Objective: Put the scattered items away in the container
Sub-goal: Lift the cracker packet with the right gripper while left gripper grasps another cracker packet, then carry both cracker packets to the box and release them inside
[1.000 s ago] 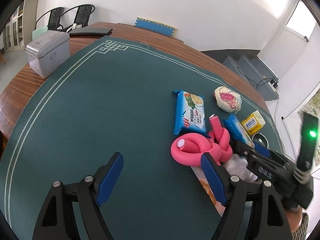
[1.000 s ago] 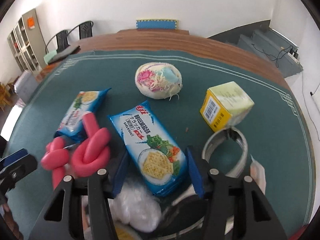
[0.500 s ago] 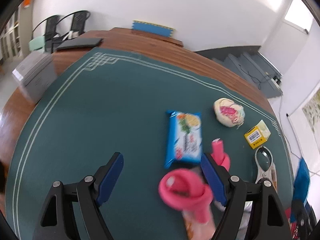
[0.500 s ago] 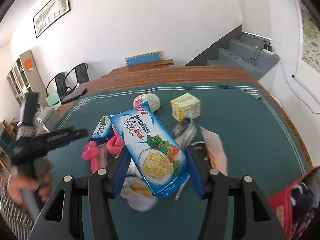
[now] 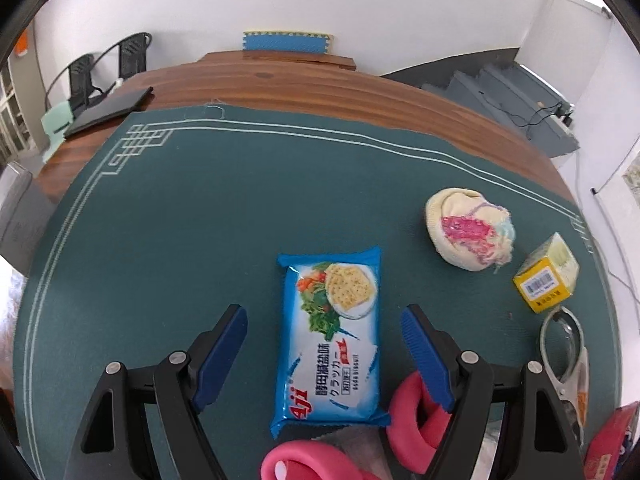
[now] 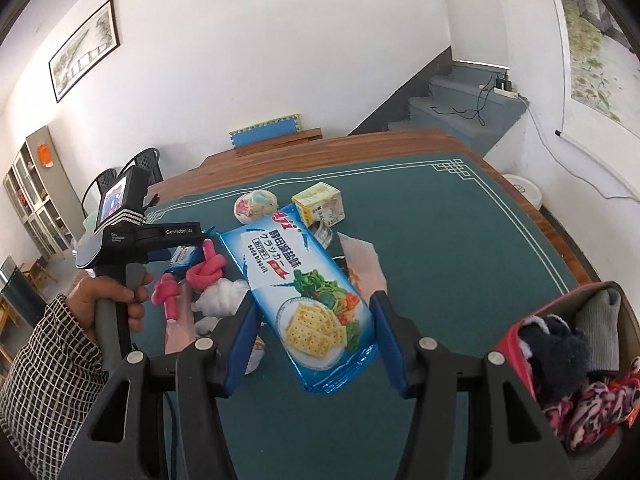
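One cracker pack clamped in right gripper, lifted, frame centre; red container lower right, already holding socks and cloth. Left gripper wide open, holding nothing, over second cracker pack. Remaining on mat: pink foam tube, sock ball, yellow box.

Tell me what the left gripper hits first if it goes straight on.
Most likely the cracker pack lying flat on the mat: it lies between the open left gripper fingers. Height above it is unclear.
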`<state>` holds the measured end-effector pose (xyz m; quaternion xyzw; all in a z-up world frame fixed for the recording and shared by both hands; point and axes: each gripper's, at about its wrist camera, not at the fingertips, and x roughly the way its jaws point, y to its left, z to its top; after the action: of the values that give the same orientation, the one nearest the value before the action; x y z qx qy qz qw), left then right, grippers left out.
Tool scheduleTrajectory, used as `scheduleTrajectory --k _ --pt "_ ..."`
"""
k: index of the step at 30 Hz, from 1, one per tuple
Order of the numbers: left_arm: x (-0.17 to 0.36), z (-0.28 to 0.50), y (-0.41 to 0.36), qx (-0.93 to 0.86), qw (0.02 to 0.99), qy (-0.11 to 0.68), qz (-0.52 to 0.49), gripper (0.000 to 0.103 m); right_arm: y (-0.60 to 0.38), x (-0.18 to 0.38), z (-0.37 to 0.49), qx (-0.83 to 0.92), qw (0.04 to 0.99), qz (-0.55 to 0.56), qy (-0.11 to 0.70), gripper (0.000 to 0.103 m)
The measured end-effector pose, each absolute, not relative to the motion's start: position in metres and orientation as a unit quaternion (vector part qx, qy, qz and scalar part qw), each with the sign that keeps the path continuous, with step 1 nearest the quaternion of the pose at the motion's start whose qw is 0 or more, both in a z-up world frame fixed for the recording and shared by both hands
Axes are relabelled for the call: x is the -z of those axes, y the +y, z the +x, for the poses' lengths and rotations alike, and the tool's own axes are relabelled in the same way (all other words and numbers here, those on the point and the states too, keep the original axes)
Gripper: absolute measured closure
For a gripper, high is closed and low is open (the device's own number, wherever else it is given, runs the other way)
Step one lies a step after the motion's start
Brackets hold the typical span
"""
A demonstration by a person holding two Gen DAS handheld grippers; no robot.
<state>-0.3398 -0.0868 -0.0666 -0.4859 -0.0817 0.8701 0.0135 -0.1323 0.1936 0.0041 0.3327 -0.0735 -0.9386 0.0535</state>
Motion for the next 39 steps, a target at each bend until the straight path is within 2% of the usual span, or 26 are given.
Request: scheduleTrajectory --k 2,3,5,7,10,25,31,39 --pt "0.069 -0.340 -0.089 -0.869 0.004 -0.080 -0.488 0.023 0.195 -0.005 -0.131 0.939 0.054 0.330 -0.076 0.044" --pt "0.070 -0.339 -0.090 -0.870 0.003 -0.080 -0.487 0.032 0.194 -0.006 -0.130 0.940 0.055 0.329 -0.076 0.044" --pt "0.071 -0.338 -0.092 -0.870 0.000 -0.078 -0.486 0.039 0.194 -0.007 -0.126 0.941 0.055 0.324 -0.076 0.044" --pt "0.072 -0.336 -0.093 -0.871 -0.002 -0.076 -0.485 0.056 0.194 -0.008 -0.125 0.943 0.055 0.320 -0.075 0.044" --pt "0.071 -0.332 -0.095 -0.873 0.000 -0.077 -0.482 0.059 0.195 -0.008 -0.122 0.944 0.054 0.316 -0.076 0.044" --pt "0.032 -0.267 -0.087 -0.922 -0.021 -0.029 -0.386 0.061 0.211 -0.014 -0.098 0.951 0.041 0.291 -0.102 0.044" --pt "0.003 -0.236 -0.066 -0.932 0.006 -0.020 -0.362 0.061 0.232 -0.022 -0.074 0.954 0.026 0.274 -0.120 0.044" --pt "-0.027 -0.189 -0.005 -0.930 0.097 -0.029 -0.353 0.061 0.289 -0.035 -0.021 0.959 -0.036 0.242 -0.144 0.044"
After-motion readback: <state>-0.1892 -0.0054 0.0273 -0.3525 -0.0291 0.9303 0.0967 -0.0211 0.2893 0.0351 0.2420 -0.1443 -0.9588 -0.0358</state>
